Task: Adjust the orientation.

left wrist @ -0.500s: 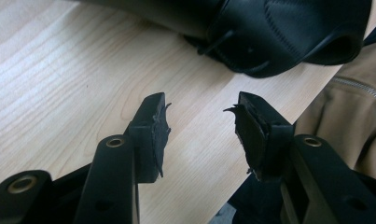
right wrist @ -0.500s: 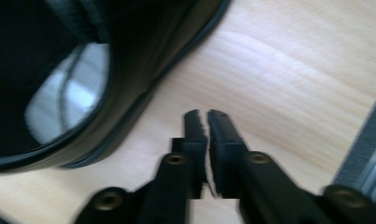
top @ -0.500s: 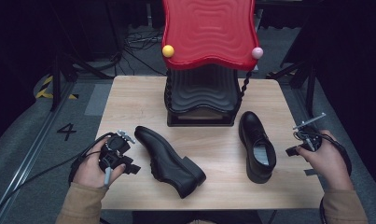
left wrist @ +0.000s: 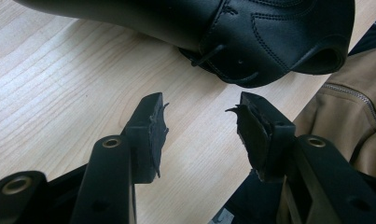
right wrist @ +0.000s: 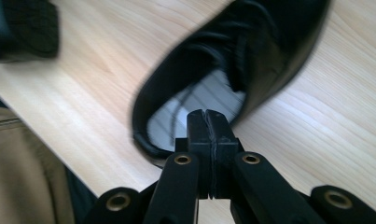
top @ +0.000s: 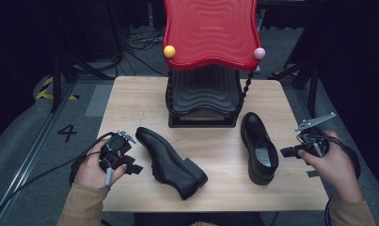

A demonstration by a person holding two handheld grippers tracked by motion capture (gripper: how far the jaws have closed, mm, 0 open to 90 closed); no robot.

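Note:
Two black leather shoes lie on the wooden table (top: 130, 99). The left shoe (top: 170, 162) lies on its side, toe toward the back left. My left gripper (top: 130, 162) sits just left of it, open, with bare wood between the jaws. In the left gripper view the shoe (left wrist: 269, 37) lies beyond the gripper (left wrist: 199, 105). The right shoe (top: 260, 146) stands upright, its opening facing up. My right gripper (top: 288, 151) is at its right side, shut and empty. In the right gripper view the gripper (right wrist: 206, 114) points at the shoe's opening (right wrist: 232, 60).
A shoe rack stands at the back middle, with a red wavy top shelf (top: 210, 33) and a black lower shelf (top: 203, 99). A yellow ball (top: 169, 51) and a pink ball (top: 258, 53) cap its posts. Bare wood lies between the shoes.

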